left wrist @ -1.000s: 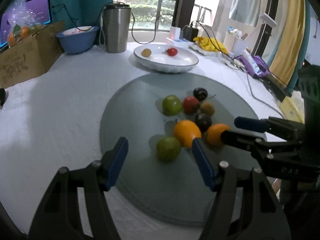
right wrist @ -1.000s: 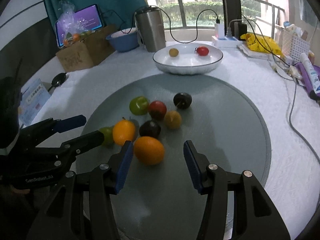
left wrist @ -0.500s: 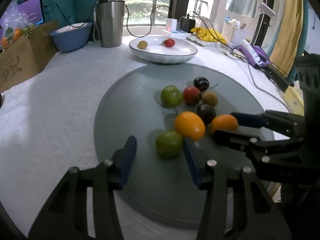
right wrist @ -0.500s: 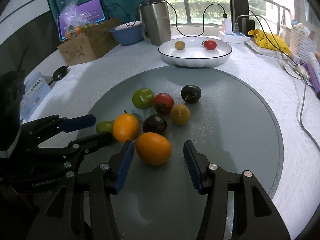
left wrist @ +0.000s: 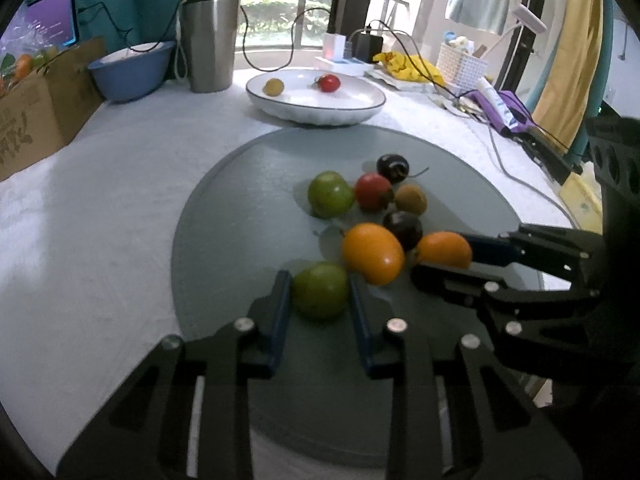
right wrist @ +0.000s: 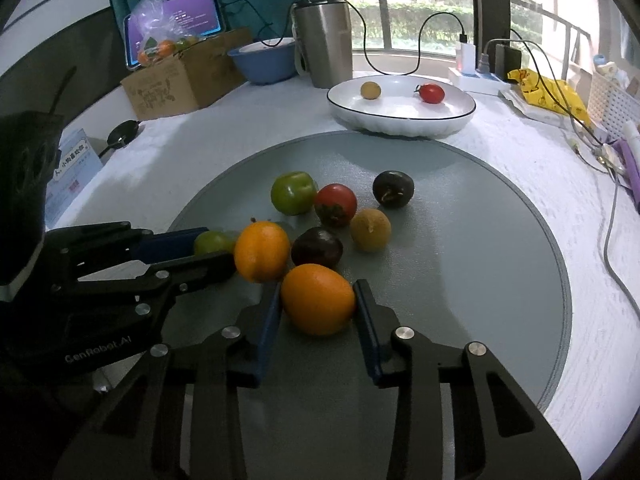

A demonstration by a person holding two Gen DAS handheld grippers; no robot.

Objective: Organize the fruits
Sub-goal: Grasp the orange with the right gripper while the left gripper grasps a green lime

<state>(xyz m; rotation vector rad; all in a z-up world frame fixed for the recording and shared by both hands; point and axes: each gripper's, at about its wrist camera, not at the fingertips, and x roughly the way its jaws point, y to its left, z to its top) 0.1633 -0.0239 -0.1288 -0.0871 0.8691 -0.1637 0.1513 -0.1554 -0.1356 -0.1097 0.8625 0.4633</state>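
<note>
A grey round mat (left wrist: 240, 220) holds several fruits. My left gripper (left wrist: 320, 300) is shut on a green fruit (left wrist: 320, 290) at the mat's near side; the right wrist view shows it too (right wrist: 212, 242). My right gripper (right wrist: 318, 304) is closing, with both pads against an orange fruit (right wrist: 318, 298) between them. A second orange fruit (right wrist: 262, 250) lies between the two grippers. Behind it lie a green fruit (right wrist: 293, 193), a red tomato (right wrist: 335, 205), a brown fruit (right wrist: 371, 230) and two dark plums (right wrist: 393, 189). The white plate (right wrist: 400, 122) beyond holds a yellowish fruit (right wrist: 370, 90) and a red tomato (right wrist: 431, 93).
A steel tumbler (left wrist: 208, 40), a blue bowl (left wrist: 128, 68) and a cardboard box (left wrist: 36, 108) stand at the back left. A cable (right wrist: 612, 240) runs along the right of the mat. A white basket (left wrist: 460, 66) and a yellow bag (left wrist: 408, 66) sit at the back right.
The left jaws have closed from wide apart onto the green fruit. The right jaws have narrowed onto the orange fruit. Both hands stayed roughly where they were.
</note>
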